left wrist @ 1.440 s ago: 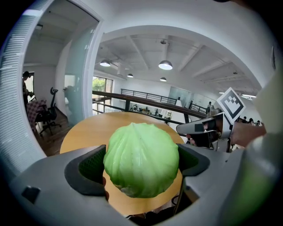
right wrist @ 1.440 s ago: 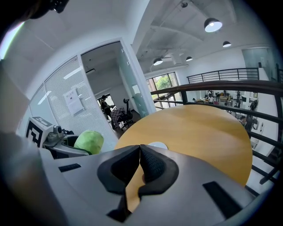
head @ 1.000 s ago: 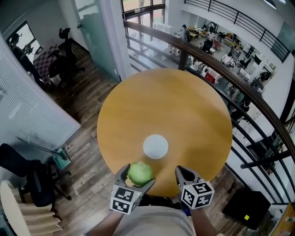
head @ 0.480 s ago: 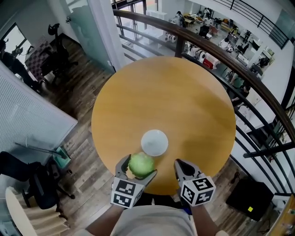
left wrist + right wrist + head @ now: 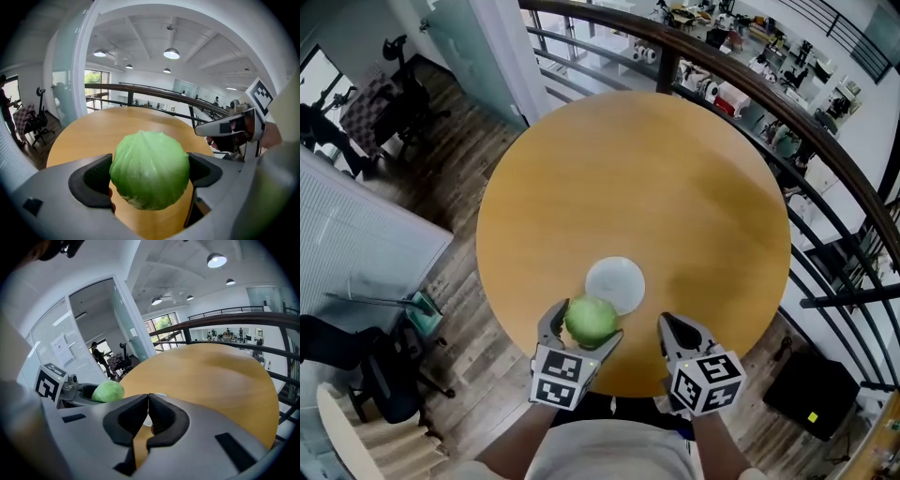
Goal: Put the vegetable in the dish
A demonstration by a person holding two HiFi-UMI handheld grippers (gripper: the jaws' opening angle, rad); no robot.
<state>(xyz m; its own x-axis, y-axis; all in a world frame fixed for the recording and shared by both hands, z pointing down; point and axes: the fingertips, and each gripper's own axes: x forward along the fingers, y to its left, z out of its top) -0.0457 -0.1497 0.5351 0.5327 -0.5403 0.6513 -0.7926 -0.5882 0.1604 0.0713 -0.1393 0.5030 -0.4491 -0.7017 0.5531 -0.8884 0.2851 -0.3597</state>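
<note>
A round green cabbage [image 5: 590, 320] [image 5: 150, 168] sits clamped between the jaws of my left gripper [image 5: 585, 330], held above the near rim of the small white dish [image 5: 617, 282]. The dish rests on the round wooden table [image 5: 675, 187] just beyond the cabbage. My right gripper [image 5: 673, 332] hovers to the right of the dish over the table's near edge, shut with nothing between its jaws [image 5: 148, 409]. In the right gripper view the cabbage [image 5: 108, 392] appears at the left; the dish is mostly hidden behind the jaws.
A dark handrail [image 5: 787, 103] curves round the far and right side of the table, with a drop to a lower floor beyond. Office chairs [image 5: 384, 375] stand on the wooden floor at the left. A glass partition [image 5: 478, 47] rises at the far left.
My left gripper has carried the cabbage forward, from the table's near edge to the dish's near rim. The right gripper has barely shifted.
</note>
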